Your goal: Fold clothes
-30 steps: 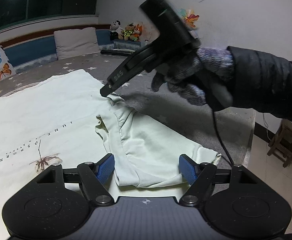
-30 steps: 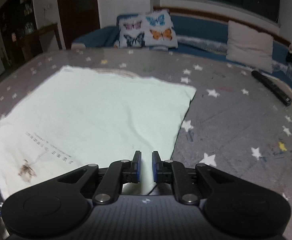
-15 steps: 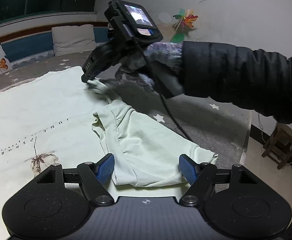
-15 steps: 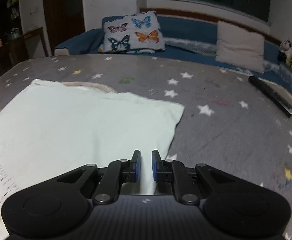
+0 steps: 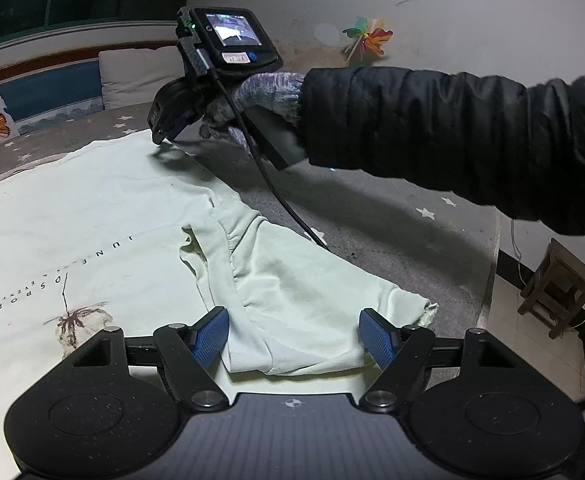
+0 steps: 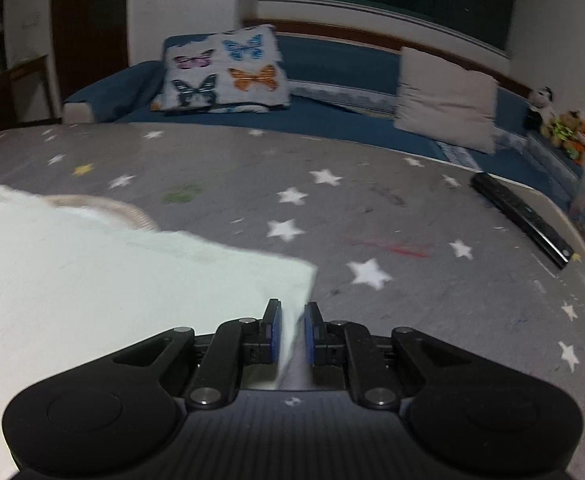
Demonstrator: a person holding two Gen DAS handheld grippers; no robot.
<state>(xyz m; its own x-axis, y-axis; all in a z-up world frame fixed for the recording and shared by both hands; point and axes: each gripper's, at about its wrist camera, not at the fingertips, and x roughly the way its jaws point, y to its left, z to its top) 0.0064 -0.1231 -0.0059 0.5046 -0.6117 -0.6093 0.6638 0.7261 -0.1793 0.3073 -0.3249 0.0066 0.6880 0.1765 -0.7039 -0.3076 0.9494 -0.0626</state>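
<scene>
A pale green T-shirt with dark lettering lies flat on the grey star-printed mat. Its near sleeve is rumpled and folded over. My left gripper hovers open just above that sleeve, with the blue pads on either side of it. A gloved hand in a black sleeve holds my right gripper at the shirt's far side edge. In the right wrist view the right gripper is shut on that edge of the shirt, close to its corner, and fabric shows between the pads.
A butterfly pillow and a beige cushion lean on the blue bench behind the mat. A long black bar lies at the mat's right side, with plush toys beyond it. A wooden stool stands on the floor past the mat's edge.
My right gripper has slid away along the shirt's side edge toward the far corner, still pinching it, and that edge now lies straighter. The left gripper has stayed open over the sleeve.
</scene>
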